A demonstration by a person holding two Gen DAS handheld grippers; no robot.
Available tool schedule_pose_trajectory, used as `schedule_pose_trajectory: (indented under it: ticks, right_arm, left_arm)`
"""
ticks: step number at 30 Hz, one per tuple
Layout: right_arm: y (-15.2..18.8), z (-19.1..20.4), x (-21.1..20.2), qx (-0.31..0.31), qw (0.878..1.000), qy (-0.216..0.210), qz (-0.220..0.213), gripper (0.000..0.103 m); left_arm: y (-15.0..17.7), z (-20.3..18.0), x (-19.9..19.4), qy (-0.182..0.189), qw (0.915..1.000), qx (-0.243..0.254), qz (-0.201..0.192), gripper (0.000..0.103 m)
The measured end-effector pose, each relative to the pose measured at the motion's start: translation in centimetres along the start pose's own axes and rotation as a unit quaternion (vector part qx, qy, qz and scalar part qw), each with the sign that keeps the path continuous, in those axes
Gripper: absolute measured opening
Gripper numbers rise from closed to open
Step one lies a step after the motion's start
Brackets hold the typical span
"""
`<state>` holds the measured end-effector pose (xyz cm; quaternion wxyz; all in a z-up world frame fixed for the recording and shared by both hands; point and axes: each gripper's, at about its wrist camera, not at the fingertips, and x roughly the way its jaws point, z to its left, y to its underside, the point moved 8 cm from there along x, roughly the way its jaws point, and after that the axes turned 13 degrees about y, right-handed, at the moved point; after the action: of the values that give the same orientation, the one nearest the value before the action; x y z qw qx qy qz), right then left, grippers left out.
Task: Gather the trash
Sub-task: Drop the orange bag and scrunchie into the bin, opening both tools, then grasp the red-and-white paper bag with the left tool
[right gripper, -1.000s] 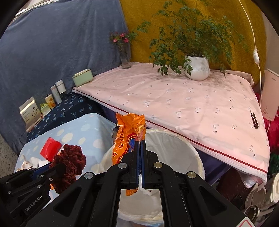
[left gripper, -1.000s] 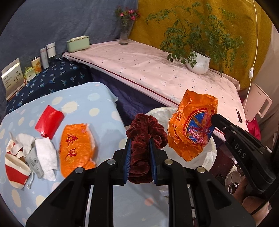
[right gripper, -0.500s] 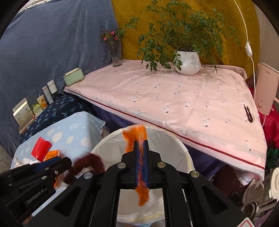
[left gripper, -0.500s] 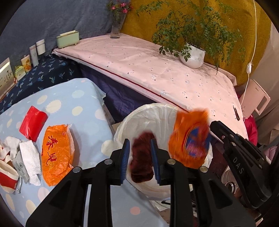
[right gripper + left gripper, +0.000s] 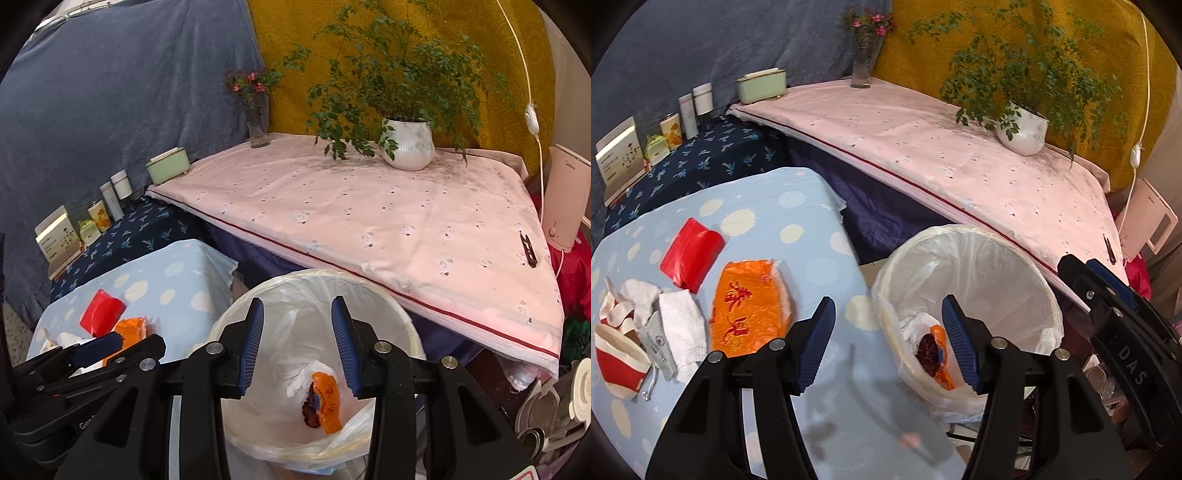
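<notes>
A round bin [image 5: 1027, 266] [image 5: 402, 325] lined with a white bag stands beside the blue spotted table [image 5: 798, 206]. At its bottom lie a dark red scrunchie [image 5: 926, 350] [image 5: 309, 408] and an orange wrapper [image 5: 946, 373] [image 5: 327, 402]. My left gripper [image 5: 886, 328] hangs over the bin's near rim, jaws opening, nothing between them. My right gripper [image 5: 297, 332] is above the bin's mouth, jaws opening and empty. On the table remain an orange packet [image 5: 750, 306], a red packet [image 5: 692, 254], white tissues [image 5: 681, 328] and a red-and-white paper cup [image 5: 617, 362].
A pink-clothed table [image 5: 369, 229] with a potted plant [image 5: 406, 147], a vase [image 5: 258, 125] and a green box [image 5: 168, 170] stands behind the bin. Bottles and boxes [image 5: 687, 114] line the dark blue cloth at the left. A white appliance [image 5: 565, 195] stands at the right.
Both grippers opened; the scrunchie dropped from the left one and the orange wrapper from the right one into the bin, where both now lie.
</notes>
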<state>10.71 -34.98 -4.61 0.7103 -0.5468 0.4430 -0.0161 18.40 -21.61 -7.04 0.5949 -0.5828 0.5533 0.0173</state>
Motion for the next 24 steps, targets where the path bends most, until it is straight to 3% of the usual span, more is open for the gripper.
schedule_pose_trajectory:
  ticks: [3, 7, 10, 18, 24]
  right_arm:
    - [0.5, 1.5, -0.6, -0.005, 1.000, -0.010, 0.001, 0.049]
    - [1.4, 3.9, -1.3, -0.021, 0.999, -0.026, 0.006, 0.050]
    - [1.9, 5.9, -1.9, -0.034, 0.999, -0.039, 0.008, 0.051]
    - [3.3, 11.4, -3.1, -0.061, 0.996, -0.071, 0.016, 0.060]
    - [4.8, 15.2, -3.3, -0.082, 0.993, -0.085, 0.030, 0.065]
  left_arm:
    - [0.4, 1.6, -0.8, -0.013, 0.9998, -0.015, -0.003, 0.057]
    - [1.3, 4.3, -2.0, -0.031, 0.9988, -0.038, -0.004, 0.058]
    - [2.0, 6.8, -3.2, -0.047, 0.9970, -0.061, -0.007, 0.068]
    - [3.8, 14.4, -7.3, -0.104, 0.9878, -0.113, -0.025, 0.069]
    - [5.2, 19.4, -10.2, -0.155, 0.9796, -0.124, -0.032, 0.077]
